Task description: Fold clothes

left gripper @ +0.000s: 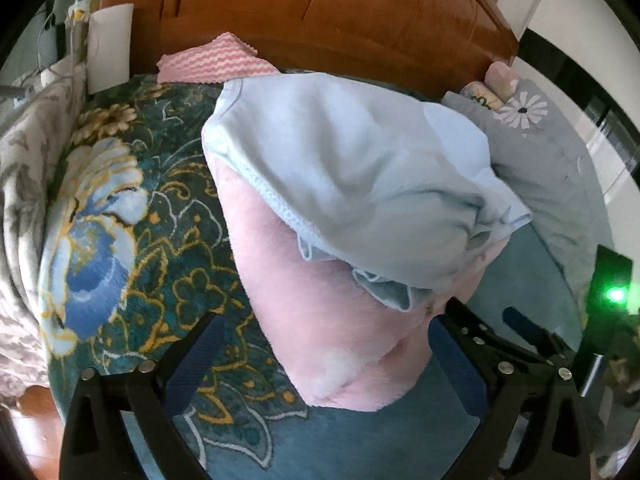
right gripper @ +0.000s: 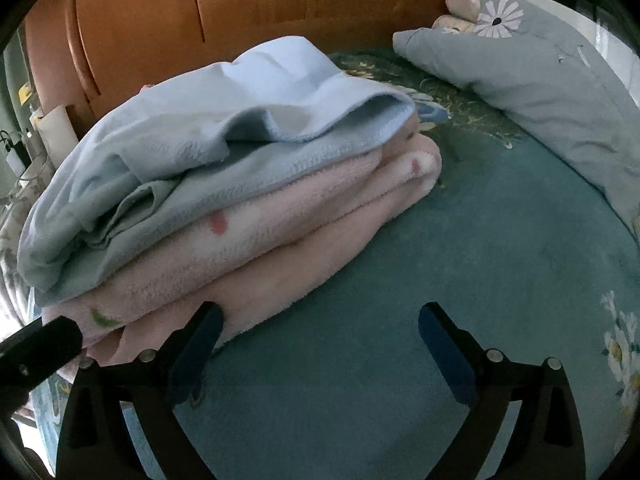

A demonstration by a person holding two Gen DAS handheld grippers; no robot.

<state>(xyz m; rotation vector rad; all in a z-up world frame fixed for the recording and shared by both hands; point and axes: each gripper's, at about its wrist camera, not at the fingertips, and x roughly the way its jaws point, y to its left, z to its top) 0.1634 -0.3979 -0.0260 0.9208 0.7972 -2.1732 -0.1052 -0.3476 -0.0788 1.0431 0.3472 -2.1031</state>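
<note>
A folded pink fleece garment (left gripper: pixel 320 312) lies on the teal flowered bedspread (left gripper: pixel 120 216), with a folded light blue garment (left gripper: pixel 352 168) stacked on top. My left gripper (left gripper: pixel 328 344) is open, its fingers on either side of the pink garment's near corner, holding nothing. In the right wrist view the same stack shows from the side: blue garment (right gripper: pixel 180 152) over pink garment (right gripper: pixel 248 240). My right gripper (right gripper: pixel 320 336) is open and empty over the bedspread (right gripper: pixel 440 248), its left finger (right gripper: pixel 200 340) at the stack's near edge.
A brown wooden headboard (left gripper: pixel 320 12) runs along the back. A pink wavy-striped cloth (left gripper: pixel 212 64) lies behind the stack. A grey daisy-print pillow (right gripper: pixel 540 76) lies at the right. A grey patterned blanket (left gripper: pixel 24 184) lies at the bed's left edge.
</note>
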